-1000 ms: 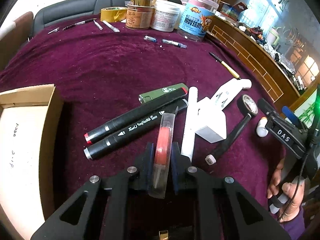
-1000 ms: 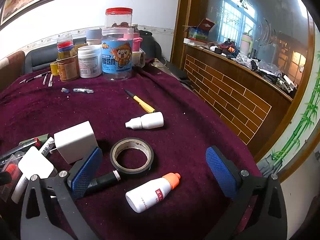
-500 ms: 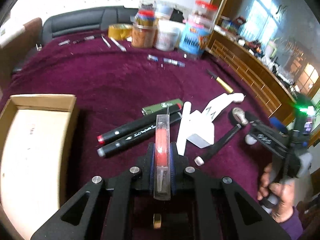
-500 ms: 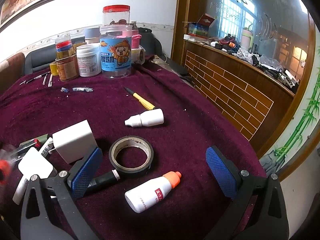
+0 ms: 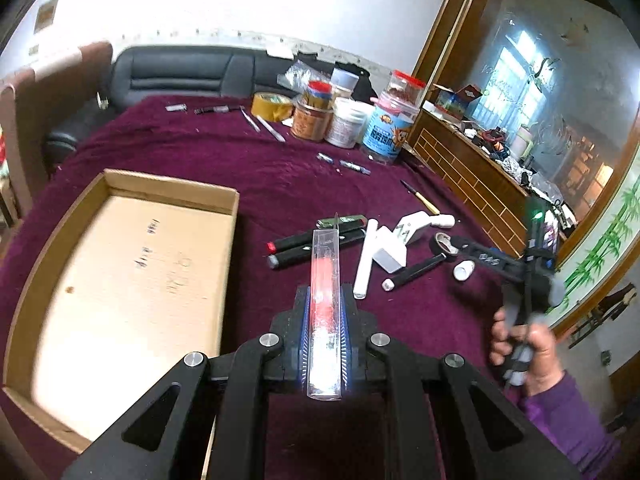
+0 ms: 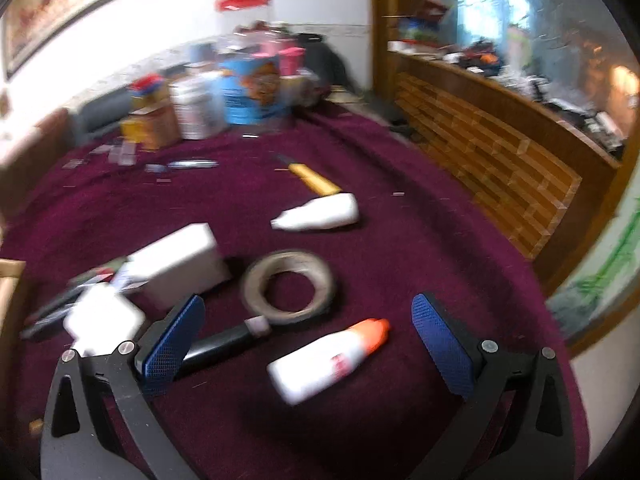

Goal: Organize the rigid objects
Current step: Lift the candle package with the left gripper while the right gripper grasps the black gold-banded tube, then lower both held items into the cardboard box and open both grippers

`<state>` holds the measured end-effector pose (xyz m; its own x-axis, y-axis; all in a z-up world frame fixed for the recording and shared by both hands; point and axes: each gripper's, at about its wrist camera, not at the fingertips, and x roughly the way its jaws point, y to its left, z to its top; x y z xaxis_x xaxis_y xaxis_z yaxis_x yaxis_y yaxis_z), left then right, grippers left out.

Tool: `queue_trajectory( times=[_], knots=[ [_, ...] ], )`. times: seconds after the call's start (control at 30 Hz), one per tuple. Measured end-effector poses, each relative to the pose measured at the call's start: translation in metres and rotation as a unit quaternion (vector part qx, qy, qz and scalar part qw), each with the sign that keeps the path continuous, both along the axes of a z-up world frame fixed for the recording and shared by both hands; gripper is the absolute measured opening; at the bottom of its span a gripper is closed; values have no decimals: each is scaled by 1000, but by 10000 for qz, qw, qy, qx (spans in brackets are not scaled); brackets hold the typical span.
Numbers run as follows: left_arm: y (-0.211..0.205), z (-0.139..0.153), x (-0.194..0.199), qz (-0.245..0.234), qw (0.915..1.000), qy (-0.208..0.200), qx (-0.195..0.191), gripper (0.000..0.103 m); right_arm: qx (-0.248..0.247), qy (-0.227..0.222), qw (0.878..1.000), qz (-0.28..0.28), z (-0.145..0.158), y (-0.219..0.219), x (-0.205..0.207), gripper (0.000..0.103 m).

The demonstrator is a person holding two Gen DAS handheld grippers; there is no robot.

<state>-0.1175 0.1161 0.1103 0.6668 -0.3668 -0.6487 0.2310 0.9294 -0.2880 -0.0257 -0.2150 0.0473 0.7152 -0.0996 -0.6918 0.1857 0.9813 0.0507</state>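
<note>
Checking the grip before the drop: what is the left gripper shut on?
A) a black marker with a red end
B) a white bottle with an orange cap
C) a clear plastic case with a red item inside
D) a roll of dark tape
C: the left gripper pinches the clear plastic case with a red item inside.

We record a deep purple velvet tablecloth [image 5: 248, 168], a plain tan cardboard tray [image 5: 120, 280] bearing faint black scribbles, a clear plastic case with red contents [image 5: 326, 280], and a white squeeze bottle with orange cap [image 6: 328, 360]; blue cross-hatched pads [image 6: 440, 344].
</note>
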Motion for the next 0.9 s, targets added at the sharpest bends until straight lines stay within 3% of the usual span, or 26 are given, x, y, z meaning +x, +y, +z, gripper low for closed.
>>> queue_trajectory(
  times=[0.2,0.3,0.47,0.57,0.67,0.77,0.9],
  knots=[
    [11,-6,-5,10,9999,-32,-143,11,528,322,9908,1203,22,40,-1,103],
    [19,-10,-7,82,9999,-14,-149,11,403,527,9852,1581,22,66,3,103],
    [38,-12,-10,272,9995,-25,-137,11,617,909,9652,2373,15,114,-10,103],
    [48,-16,-10,363,9992,6,-178,11,266,914,9474,3056,12,156,-33,103],
    [56,-21,-10,464,9986,62,-227,11,-602,922,9248,3642,0,200,-52,102],
    [62,-24,-11,525,9983,95,-238,11,-1065,1054,9072,3931,-17,223,-60,86],
    [72,-27,-13,635,9975,154,-261,11,-1236,1249,9015,3956,-34,233,-56,54]
  ],
)
